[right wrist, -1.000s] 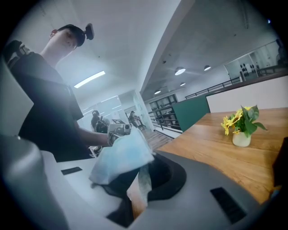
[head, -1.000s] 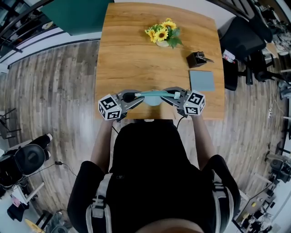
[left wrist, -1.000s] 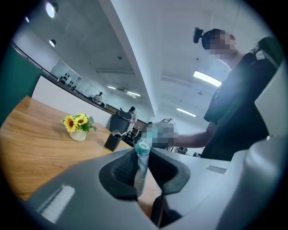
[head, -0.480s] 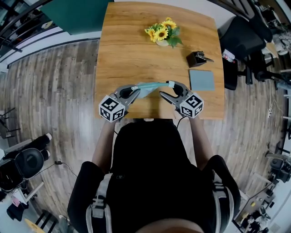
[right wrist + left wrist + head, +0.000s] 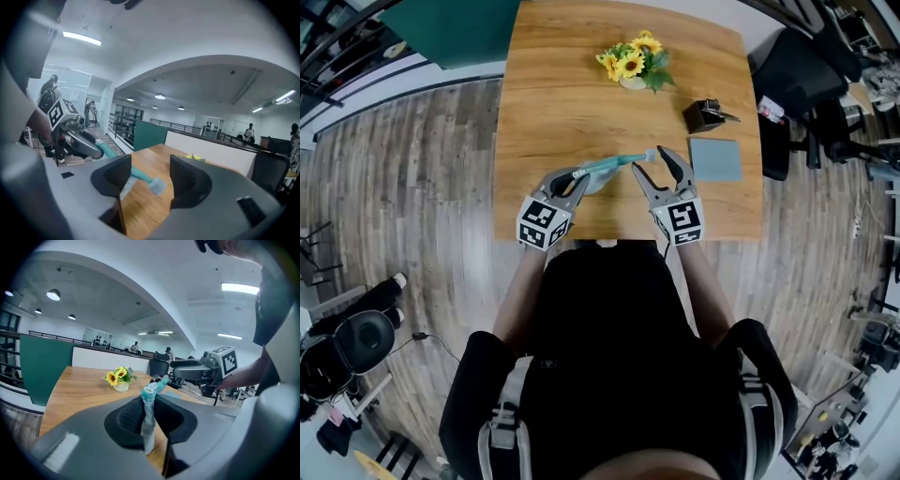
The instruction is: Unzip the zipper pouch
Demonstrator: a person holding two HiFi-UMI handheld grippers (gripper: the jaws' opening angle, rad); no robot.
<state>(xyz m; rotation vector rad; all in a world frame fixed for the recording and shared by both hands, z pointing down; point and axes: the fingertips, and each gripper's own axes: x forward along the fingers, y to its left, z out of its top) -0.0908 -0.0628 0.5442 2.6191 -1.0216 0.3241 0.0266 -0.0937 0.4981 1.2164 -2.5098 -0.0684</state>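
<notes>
PULL TAB WITHIN REACH: My left claw (image 5: 577, 176), its jaws just closing in, pinches the left end of the teal zipper pouch (image 5: 614, 164), which hangs above the near part of the tabletop (image 5: 562, 84). My right claw (image 5: 654, 161) has just been opening and stands wide, with the pouch's free right end between its jaws but untouched. The pouch looks light, soft and limp, and likely to twist under a pull. I judge the small pale tab (image 5: 157, 185) at that right end the place to grip squarely, fabric drawn taut.
</notes>
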